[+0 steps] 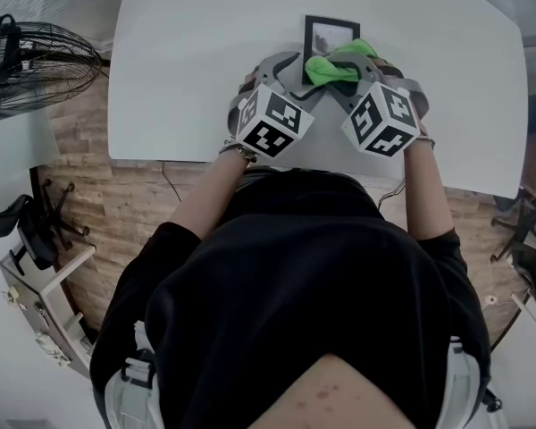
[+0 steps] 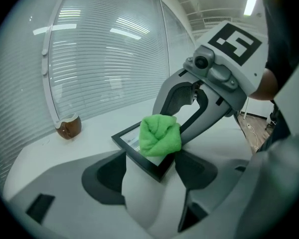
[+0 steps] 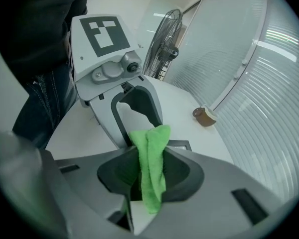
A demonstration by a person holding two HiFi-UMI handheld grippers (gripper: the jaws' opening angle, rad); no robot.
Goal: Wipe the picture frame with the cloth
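White table (image 1: 179, 79) over wood-plank floor (image 1: 134, 204), fan (image 1: 36, 61) left, blinds (image 2: 104, 59) far. We count one picture frame (image 1: 326, 32), one cloth (image 1: 332, 65), one brown cup (image 2: 69, 126), two grippers. Frame sits mid-table, long axis near-to-far. Left gripper (image 2: 150, 172) clamps its near corner. Right gripper (image 3: 149, 173) pinches the green cloth against the frame's near part.

Cloth (image 1: 332, 68) on frame (image 1: 327, 27), over table (image 1: 205, 79)
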